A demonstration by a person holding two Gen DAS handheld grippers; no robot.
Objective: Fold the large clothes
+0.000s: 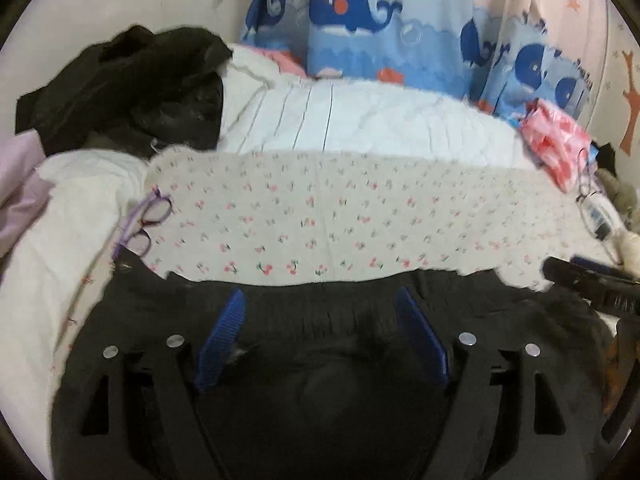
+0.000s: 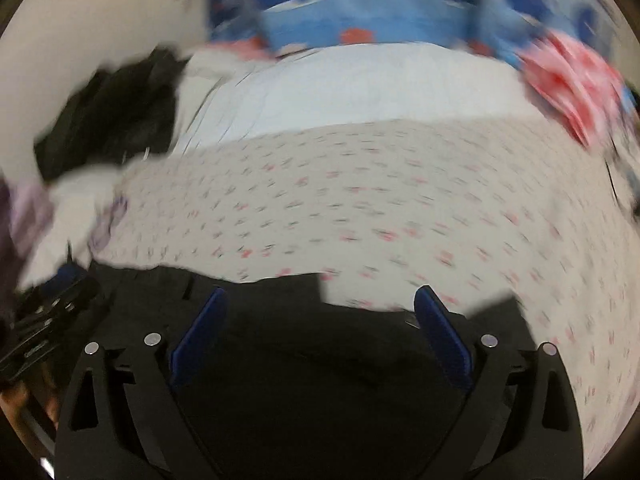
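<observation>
A black garment (image 1: 304,320) lay spread at the near edge of the bed (image 1: 360,208). The left claw (image 1: 320,340) and the right claw (image 2: 320,332) were held wide above its waistband, empty; opposite edges should be pinched evenly.

The right gripper (image 2: 320,304) points down over a black garment (image 2: 304,360) at 6 o'clock, its blue-padded jaws spread wide, nothing pressed between them. The garment lies on a cherry-print sheet (image 2: 360,208) covering the bed. A heap of dark clothes (image 2: 116,116) sits at 10 o'clock. The left gripper (image 2: 52,304) shows at 8 o'clock. The frame is motion-blurred.
</observation>
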